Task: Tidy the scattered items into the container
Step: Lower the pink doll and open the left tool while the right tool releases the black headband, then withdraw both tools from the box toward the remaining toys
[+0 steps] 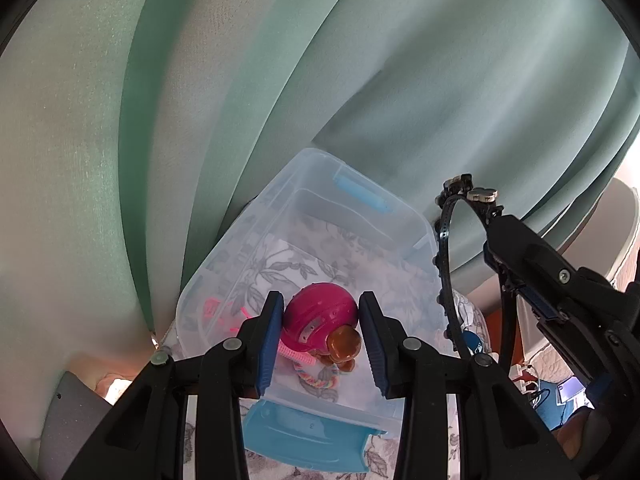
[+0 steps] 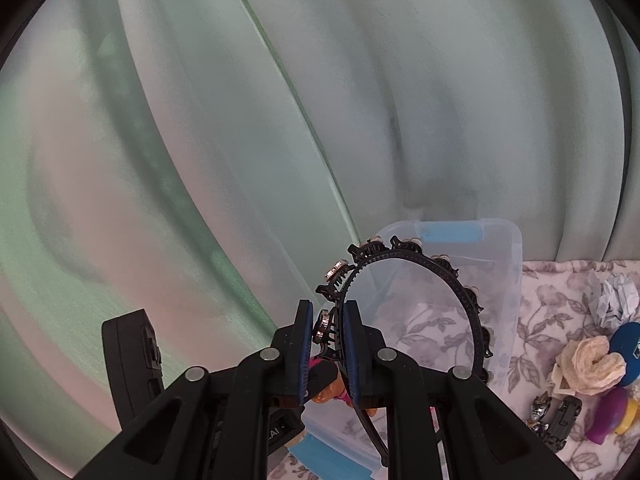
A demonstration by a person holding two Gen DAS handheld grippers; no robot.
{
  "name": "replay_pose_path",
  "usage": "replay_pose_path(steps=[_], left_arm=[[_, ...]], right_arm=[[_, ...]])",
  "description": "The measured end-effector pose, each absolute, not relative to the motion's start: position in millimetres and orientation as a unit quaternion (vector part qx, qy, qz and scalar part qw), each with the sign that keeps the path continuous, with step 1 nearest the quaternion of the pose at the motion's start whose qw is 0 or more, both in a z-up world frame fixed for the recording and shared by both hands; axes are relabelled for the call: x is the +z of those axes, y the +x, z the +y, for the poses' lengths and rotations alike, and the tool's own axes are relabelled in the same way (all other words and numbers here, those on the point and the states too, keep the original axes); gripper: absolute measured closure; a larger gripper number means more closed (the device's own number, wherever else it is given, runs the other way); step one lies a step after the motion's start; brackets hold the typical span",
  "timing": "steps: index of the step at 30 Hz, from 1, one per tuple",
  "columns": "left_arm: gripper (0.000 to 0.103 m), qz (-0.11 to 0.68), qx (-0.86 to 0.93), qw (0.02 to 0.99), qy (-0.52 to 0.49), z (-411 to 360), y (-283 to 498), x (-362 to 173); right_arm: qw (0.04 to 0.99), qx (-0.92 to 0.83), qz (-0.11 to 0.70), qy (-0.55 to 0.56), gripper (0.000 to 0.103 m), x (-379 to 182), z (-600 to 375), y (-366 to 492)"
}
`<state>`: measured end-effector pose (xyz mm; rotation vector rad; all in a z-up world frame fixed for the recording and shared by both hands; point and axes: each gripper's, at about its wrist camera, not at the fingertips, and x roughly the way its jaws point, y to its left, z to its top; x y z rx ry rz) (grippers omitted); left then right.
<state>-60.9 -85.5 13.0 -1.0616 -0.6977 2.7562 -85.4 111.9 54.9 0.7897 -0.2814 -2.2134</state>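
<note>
My left gripper (image 1: 320, 322) is shut on a pink dome-shaped toy (image 1: 312, 308) with an orange knob (image 1: 344, 342) and a rainbow cord (image 1: 316, 378) hanging below. It hovers over the near end of a clear plastic container (image 1: 224, 248) with blue handles. A pink item (image 1: 210, 308) shows through the container's left wall. My right gripper (image 2: 328, 320) is shut on a black toothed headband (image 2: 468, 292) with jewelled studs, held upright beside the container (image 2: 504, 248). In the left wrist view the right gripper (image 1: 494, 224) and headband (image 1: 442, 264) stand at the container's right.
Green curtains hang right behind the container. On the floral cloth (image 2: 536, 320) to the right lie crumpled paper (image 2: 616, 296), a cream fabric piece (image 2: 588, 364), a blue disc (image 2: 628, 344), toy cars (image 2: 560, 416) and a purple and yellow toy (image 2: 608, 412).
</note>
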Motion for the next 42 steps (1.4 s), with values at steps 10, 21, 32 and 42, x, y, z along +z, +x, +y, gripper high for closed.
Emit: replay_pose_path(steps=[10, 21, 32, 42], left_arm=[[0.063, -0.228, 0.907, 0.052, -0.35, -88, -66, 12], [0.062, -0.22, 0.909, 0.059, -0.35, -90, -63, 16], [0.047, -0.209, 0.911, 0.059, -0.352, -87, -56, 22], [0.04, -0.19, 0.917, 0.068, -0.344, -73, -45, 35]], right_arm=[[0.374, -0.864, -0.116, 0.317, 0.083, 47, 115, -85], [0.352, -0.87, -0.122, 0.324, 0.083, 43, 124, -88], [0.333, -0.874, -0.114, 0.335, 0.074, 38, 135, -88], [0.311, -0.884, -0.119, 0.329, 0.047, 40, 158, -79]])
